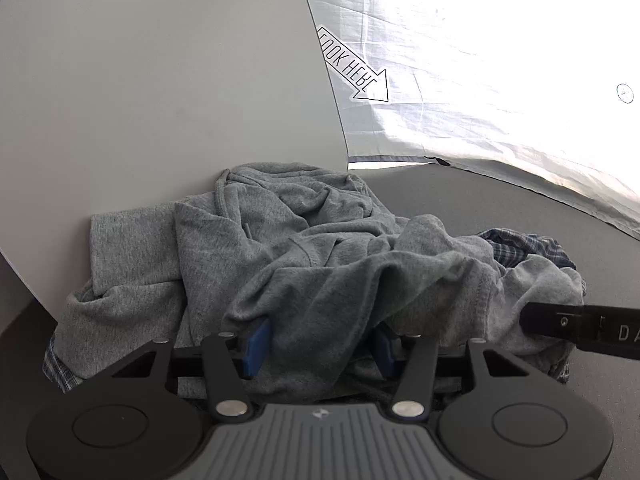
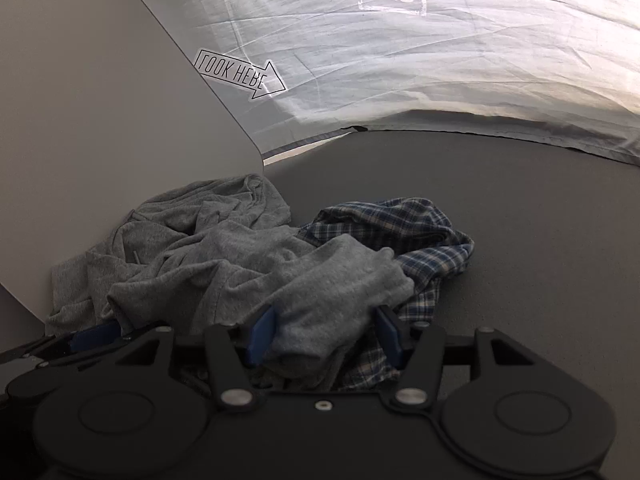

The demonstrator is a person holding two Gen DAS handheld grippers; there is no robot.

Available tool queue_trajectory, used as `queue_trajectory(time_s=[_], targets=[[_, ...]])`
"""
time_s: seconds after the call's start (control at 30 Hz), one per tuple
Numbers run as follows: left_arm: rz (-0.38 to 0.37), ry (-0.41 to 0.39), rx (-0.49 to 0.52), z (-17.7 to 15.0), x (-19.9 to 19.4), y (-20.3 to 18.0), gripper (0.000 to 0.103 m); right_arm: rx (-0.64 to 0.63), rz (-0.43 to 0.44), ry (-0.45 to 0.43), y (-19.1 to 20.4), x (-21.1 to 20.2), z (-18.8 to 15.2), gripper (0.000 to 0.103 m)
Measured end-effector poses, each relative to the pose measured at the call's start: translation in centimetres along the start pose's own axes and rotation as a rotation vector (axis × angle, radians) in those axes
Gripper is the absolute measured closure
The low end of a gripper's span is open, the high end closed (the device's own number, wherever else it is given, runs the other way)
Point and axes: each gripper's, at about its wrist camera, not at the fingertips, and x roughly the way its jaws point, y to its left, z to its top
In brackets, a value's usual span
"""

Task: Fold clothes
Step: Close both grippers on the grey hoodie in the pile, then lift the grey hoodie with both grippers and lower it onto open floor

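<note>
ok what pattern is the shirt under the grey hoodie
The crumpled cotton shirt is blue and cream plaid, clearest in the right wrist view.

Left gripper (image 1: 320, 346) low and level, jaws wide apart, blue pads (image 1: 256, 346) at 9 and 3 o'clock of the gap, cloth bunched between them but not pinched. Right gripper (image 2: 325, 336) same pose, jaws spread, pads (image 2: 262, 336) either side of a fabric fold. Grippers side by side and close: right one's finger enters left view at 3 o'clock, left one's finger shows in right view at 9 o'clock.
</note>
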Motion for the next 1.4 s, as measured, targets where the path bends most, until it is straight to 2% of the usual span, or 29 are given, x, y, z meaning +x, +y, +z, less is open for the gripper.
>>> queue_trajectory(time_s=[0.03,0.07,0.1,0.13,0.23,0.37,0.47,0.6,0.73,0.8,0.9,1.03,1.17,1.33,1.4], targets=[[0.003,-0.003,-0.006,0.2,0.1,0.0,0.069,-0.011,0.014,-0.002,0.1,0.1,0.0,0.073],[0.005,-0.007,-0.012,0.3,0.3,0.0,0.072,-0.014,0.028,-0.010,0.2,-0.2,0.1,0.083],[0.008,-0.010,-0.018,0.5,0.4,0.0,0.085,-0.015,0.041,-0.018,0.3,-0.5,0.2,0.083],[0.011,-0.015,-0.024,0.6,0.5,-0.1,0.092,-0.021,0.050,-0.044,0.5,-1.5,0.4,0.085],[0.028,-0.084,-0.018,1.0,-2.3,-0.3,0.095,-0.042,0.072,-0.129,1.0,-4.7,0.8,0.087],[0.051,-0.241,0.027,2.7,-8.3,-1.4,0.095,-0.076,0.096,-0.258,1.9,-9.6,1.8,0.088],[0.040,-0.373,0.036,4.6,-14.1,-2.3,0.096,-0.115,0.095,-0.400,2.8,-15.3,3.2,0.090],[-0.038,-0.574,0.010,6.4,-23.9,-4.6,0.096,-0.124,0.108,-0.617,2.8,-25.6,4.6,0.092],[-0.171,-0.743,-0.030,6.4,-35.0,-8.6,0.096,-0.198,0.052,-0.840,2.7,-37.5,3.5,0.094],[-0.237,-0.799,-0.041,5.6,-39.4,-10.6,0.097,-0.196,0.044,-0.935,1.8,-43.7,2.1,0.094],[-0.351,-0.893,-0.047,2.9,-47.1,-14.6,0.097,-0.207,-0.004,-1.008,0.3,-50.2,-0.6,0.097],[-0.533,-0.916,-0.072,-1.0,-54.6,-18.2,0.097,-0.224,-0.072,-1.101,-1.6,-58.8,-4.3,0.099],[-0.675,-0.906,-0.082,-5.5,-59.9,-20.8,0.097,-0.240,-0.142,-1.192,-3.5,-67.3,-7.9,0.100],[-0.831,-0.853,-0.054,-9.1,-63.2,-23.4,0.097,-0.260,-0.230,-1.306,-5.9,-78.0,-12.5,0.100],[-0.854,-0.849,-0.028,-9.7,-63.7,-24.2,0.097,-0.259,-0.273,-1.326,-6.6,-79.4,-13.3,0.100]])
